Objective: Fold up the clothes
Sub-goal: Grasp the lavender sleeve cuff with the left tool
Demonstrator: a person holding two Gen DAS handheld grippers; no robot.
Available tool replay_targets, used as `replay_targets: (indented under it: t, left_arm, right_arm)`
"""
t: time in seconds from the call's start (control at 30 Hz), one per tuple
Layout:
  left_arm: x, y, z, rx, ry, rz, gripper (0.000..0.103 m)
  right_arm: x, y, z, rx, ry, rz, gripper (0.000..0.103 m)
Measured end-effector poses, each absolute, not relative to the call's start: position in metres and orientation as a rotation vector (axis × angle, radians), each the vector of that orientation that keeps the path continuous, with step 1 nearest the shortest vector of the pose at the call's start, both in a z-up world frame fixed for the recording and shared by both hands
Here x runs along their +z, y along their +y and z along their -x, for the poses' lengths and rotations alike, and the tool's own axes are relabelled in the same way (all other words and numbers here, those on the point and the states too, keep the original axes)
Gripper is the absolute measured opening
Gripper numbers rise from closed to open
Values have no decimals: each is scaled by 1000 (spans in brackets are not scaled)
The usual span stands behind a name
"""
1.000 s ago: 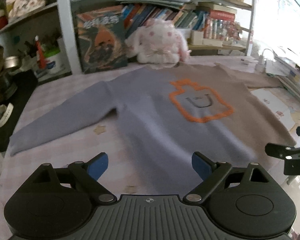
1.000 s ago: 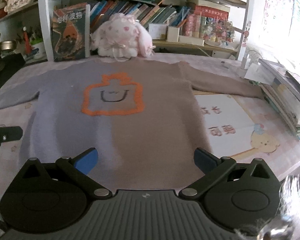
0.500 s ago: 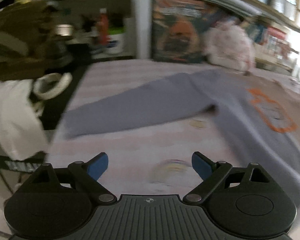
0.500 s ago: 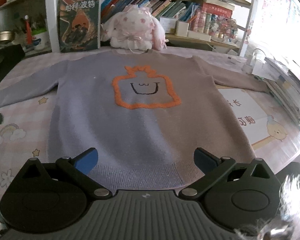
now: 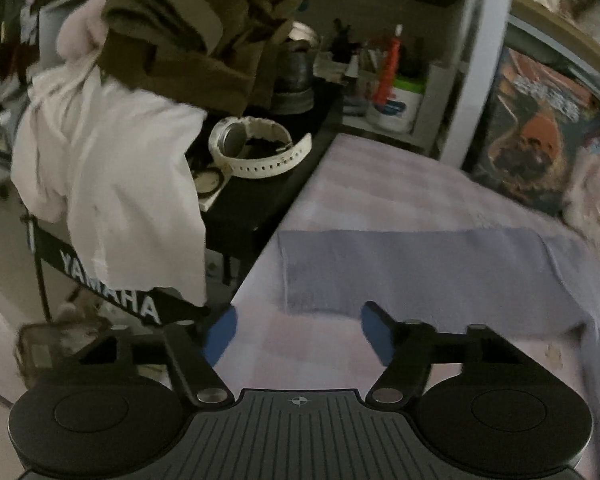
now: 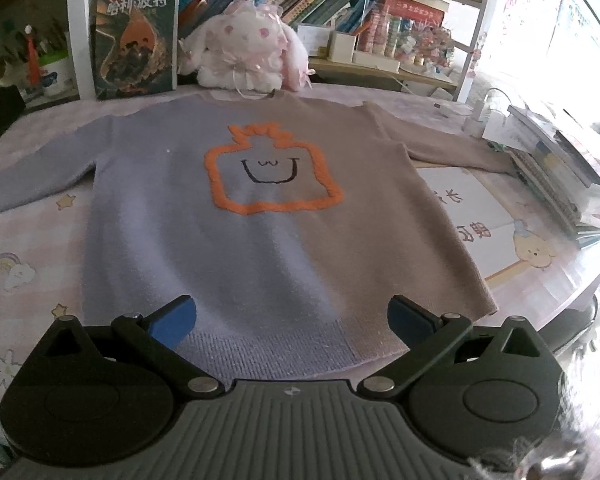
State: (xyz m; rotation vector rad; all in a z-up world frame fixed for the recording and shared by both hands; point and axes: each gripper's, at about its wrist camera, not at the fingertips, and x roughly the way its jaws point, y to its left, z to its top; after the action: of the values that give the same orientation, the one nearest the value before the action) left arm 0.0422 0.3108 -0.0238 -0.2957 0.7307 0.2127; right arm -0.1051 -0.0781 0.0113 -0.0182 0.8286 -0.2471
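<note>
We see the sweater (image 6: 260,248) lying flat and face up on the table (image 6: 28,280), half lilac and half tan, with an orange outline on the chest, both sleeves spread out to the sides and the ribbed hem nearest us. We judge it a soft, fluffy knit: light, limp, likely to sag and stretch if lifted by one point, and unlikely to slip on the patterned cloth beneath. It would handle best taken by edges, at the left cuff (image 5: 300,276), a shoulder seam or the hem corners, pinching both layers together. Our left gripper (image 5: 296,332) hovers just short of that cuff near the table's edge, jaws spread wide and empty. Our right gripper (image 6: 292,320) hangs over the hem, jaws likewise wide apart and holding nothing. A plush rabbit (image 6: 244,56) sits just beyond the collar, and stacked books (image 6: 560,168) lie near the right sleeve.
</note>
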Motion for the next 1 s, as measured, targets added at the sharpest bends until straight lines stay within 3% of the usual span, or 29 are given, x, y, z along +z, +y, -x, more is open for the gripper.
replay_targets:
  t: [0.27,0.6,0.87,1.0]
  left_arm:
    - [-30,320,-66,178,706,472,53]
    - [-37,300,-78,75,711,657,49]
    - [-39,322,-80,212,723,656,6]
    - [-39,323,-79,211,719,657,3]
  right_arm:
    - [13,-85,110,-295,843,35,103]
    - [12,-91,108,-325,857,21,103]
    - [12,-94,106,-336,860,19,103]
    - [12,-97,104,-335,863,26,103]
